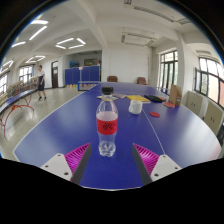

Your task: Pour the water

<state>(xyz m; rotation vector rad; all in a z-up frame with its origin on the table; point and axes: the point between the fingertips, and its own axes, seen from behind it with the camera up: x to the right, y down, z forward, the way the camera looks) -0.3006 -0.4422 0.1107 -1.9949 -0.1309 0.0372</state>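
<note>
The room is a large hall with windows along one side, ceiling lights (pixel 68 43) overhead, and a person (pixel 41 86) standing far off by more tables. Filling most of the gripper view is the blue bench (pixel 60 130) — a table-tennis surface with a white line running along it.

On that bench, just ahead of the gripper (pixel 111 153) and in line with the gap between its fingers, stands a water bottle (pixel 106 125), upright, with a red label and its cap apparently still on. Well beyond it, further down the bench, sits a pale cup (pixel 135 105), and near that a small red object (pixel 154 112) too small to identify.

As for progress, the task looks barely begun: the bottle rests on its own base, not lifted, not tilted, and the cup is well apart from it. Grasping, carrying and pouring all seem still to be done, and the cap may need dealing with first.

The jaws stand wide — the pink pads (pixel 76 155) sit splayed to either side of the bottle's base, neither touching it. The gripper is held low and level, pointing straight along the bench toward the bottle.
</note>
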